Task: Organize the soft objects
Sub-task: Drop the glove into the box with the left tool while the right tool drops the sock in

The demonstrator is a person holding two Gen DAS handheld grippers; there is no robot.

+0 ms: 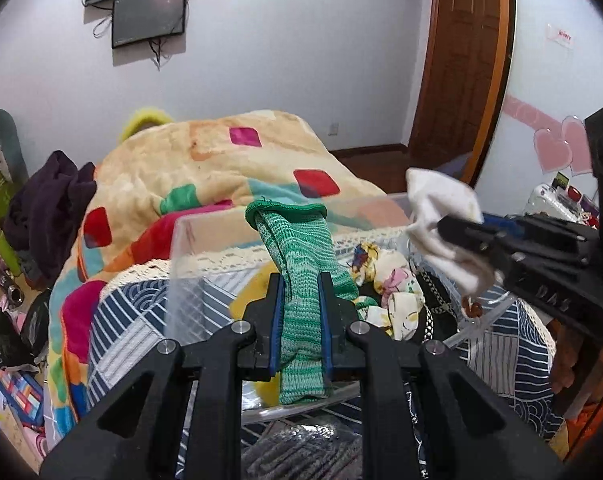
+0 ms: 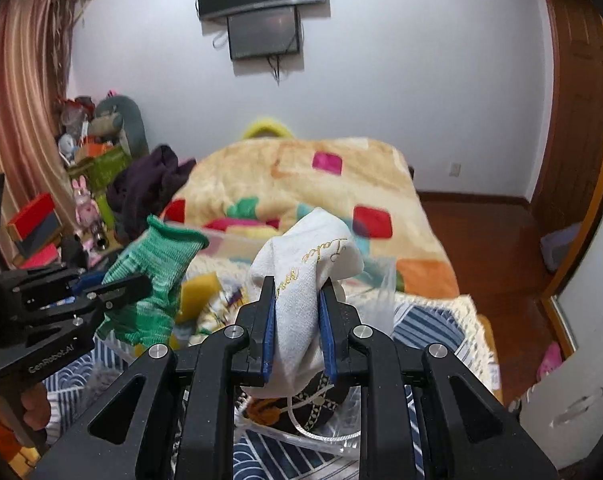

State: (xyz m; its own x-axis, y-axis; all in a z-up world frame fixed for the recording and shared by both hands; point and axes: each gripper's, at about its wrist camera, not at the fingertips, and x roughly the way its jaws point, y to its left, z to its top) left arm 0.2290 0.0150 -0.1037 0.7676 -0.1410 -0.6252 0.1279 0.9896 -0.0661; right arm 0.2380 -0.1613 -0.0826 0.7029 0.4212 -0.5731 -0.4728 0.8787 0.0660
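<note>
Both claws are loaded and held above the clear plastic bin (image 1: 205,240) on the bed.

Left claw (image 1: 300,320): pads pinch the green knit sock (image 1: 301,264) along its length; cuff end points away, toe end hangs below the claw toward the bin.

Right claw (image 2: 297,320): pads pinch the white sock (image 2: 301,276), gold lettering visible on its side. In the left wrist view the same white sock hangs over the bin's right rim.

Already inside the bin: a patterned cloth item (image 1: 389,280), a yellow item (image 1: 253,300), and a dark piece with a chain pattern (image 2: 321,400).

Judgement: partway through. Several soft items are binned; the two socks are not yet released. A dark purple garment (image 1: 45,204) lies on the bed beside the colourful blanket (image 1: 205,152), possibly still to sort.
</note>
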